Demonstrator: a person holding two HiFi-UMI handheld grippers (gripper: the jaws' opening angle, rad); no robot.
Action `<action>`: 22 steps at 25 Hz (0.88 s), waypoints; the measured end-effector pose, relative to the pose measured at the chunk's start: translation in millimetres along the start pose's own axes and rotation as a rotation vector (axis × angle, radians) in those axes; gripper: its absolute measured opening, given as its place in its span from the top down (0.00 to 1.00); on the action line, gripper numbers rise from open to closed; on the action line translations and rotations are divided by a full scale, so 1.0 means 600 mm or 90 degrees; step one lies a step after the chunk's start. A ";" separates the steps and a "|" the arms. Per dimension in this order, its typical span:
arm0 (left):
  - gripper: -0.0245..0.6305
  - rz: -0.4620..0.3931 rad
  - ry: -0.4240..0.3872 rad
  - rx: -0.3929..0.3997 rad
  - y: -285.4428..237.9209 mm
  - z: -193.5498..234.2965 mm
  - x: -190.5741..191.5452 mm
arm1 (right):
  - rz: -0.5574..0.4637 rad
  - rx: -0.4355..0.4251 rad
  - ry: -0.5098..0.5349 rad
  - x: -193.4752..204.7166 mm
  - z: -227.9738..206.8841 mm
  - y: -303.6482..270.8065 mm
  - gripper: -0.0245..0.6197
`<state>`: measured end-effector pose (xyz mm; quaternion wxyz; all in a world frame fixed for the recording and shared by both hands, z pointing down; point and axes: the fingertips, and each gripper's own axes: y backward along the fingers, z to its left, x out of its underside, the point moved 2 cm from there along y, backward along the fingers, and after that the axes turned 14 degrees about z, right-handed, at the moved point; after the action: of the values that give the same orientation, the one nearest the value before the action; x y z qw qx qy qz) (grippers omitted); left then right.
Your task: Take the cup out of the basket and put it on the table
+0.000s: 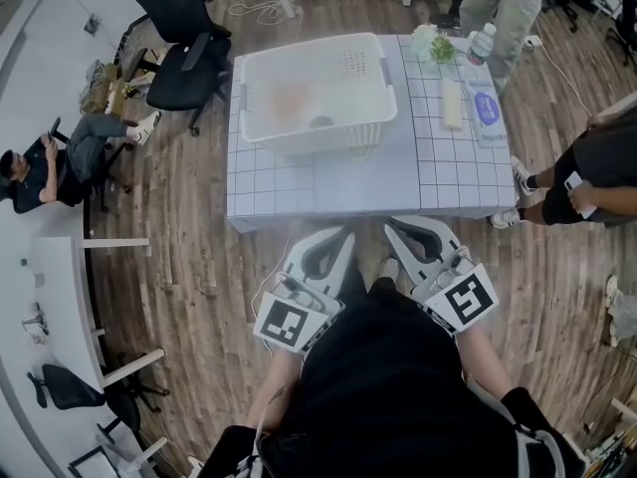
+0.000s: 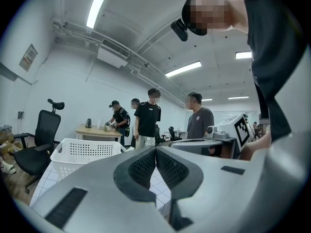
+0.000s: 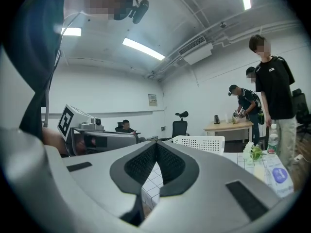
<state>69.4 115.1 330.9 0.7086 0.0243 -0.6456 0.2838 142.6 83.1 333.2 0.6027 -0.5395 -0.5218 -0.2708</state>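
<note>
We hold the left gripper (image 1: 343, 235) and right gripper (image 1: 393, 227) at lower centre, jaws pressed together and empty, near the table (image 1: 378, 182). The cup (image 1: 291, 103) is a faint orange blur inside the white basket (image 1: 318, 139) at upper centre.

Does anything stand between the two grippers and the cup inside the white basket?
Only the near wall of the white perforated plastic basket: the pale orange shape inside, probably the cup, sits behind it. The left gripper and right gripper, both shut, hang just off the grid-patterned table, bare tabletop ahead.
</note>
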 end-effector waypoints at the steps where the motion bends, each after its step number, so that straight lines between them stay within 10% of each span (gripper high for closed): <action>1: 0.95 -0.001 0.000 0.001 -0.002 0.009 -0.002 | 0.000 0.000 0.000 -0.004 -0.003 -0.008 0.94; 22: 0.95 -0.007 0.010 0.038 -0.057 0.196 -0.051 | 0.012 0.021 -0.001 -0.086 -0.074 -0.181 0.94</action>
<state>-22.2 28.0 333.3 0.7144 0.0466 -0.6310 0.2989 44.9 0.2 331.1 0.6135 -0.5347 -0.5216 -0.2562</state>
